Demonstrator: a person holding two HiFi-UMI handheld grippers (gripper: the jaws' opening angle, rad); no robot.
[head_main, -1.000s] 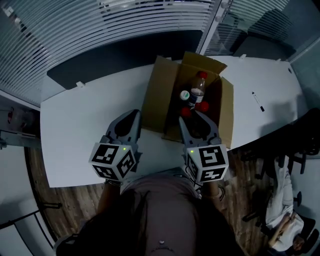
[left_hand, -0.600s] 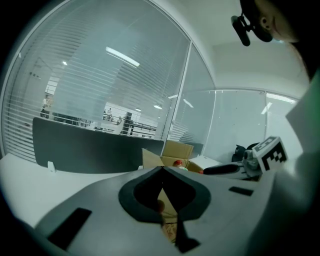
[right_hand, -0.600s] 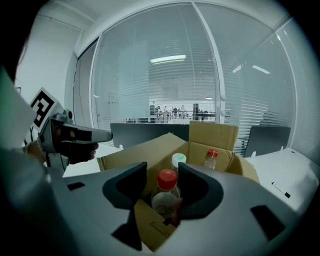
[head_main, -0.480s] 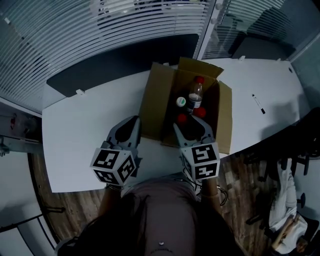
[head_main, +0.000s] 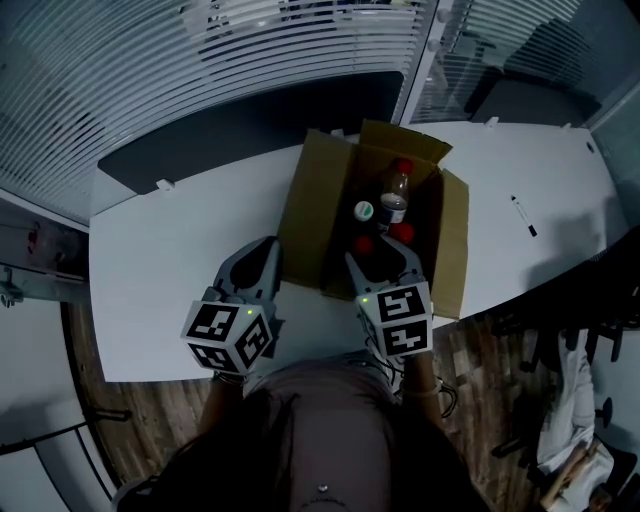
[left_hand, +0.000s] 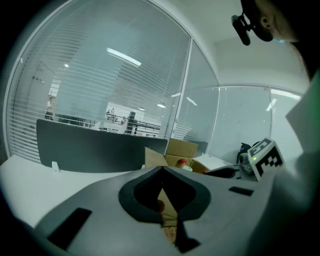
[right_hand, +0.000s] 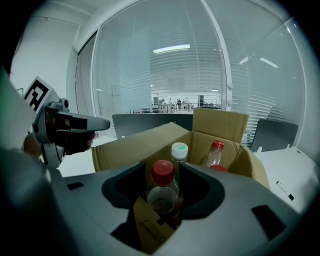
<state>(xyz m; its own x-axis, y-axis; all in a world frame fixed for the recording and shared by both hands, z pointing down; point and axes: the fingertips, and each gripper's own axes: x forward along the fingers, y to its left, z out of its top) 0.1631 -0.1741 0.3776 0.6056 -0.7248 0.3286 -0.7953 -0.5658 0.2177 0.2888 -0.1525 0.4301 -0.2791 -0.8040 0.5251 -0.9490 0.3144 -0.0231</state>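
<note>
An open cardboard box (head_main: 312, 205) stands on the white table (head_main: 170, 260) with several bottles upright inside. My right gripper (head_main: 378, 255) is open at the box's near edge. In the right gripper view its jaws (right_hand: 163, 166) frame a clear red-capped bottle (right_hand: 162, 187); I cannot tell if they touch it. Behind that stand a white-capped bottle (right_hand: 179, 150) and another red-capped one (right_hand: 216, 152). My left gripper (head_main: 270, 246) is shut and empty, over the table just left of the box (left_hand: 180, 149). It also shows at the left of the right gripper view (right_hand: 75, 125).
A marker pen (head_main: 525, 215) lies on the table to the right of the box. A dark panel (head_main: 250, 115) runs along the table's far edge, before glass walls with blinds. Wood floor and office chairs (head_main: 600, 330) lie to the right.
The right gripper has edged forward to the box; the red-capped bottle now looks larger and sits further in between its jaws. The left gripper has stayed shut beside the box.
</note>
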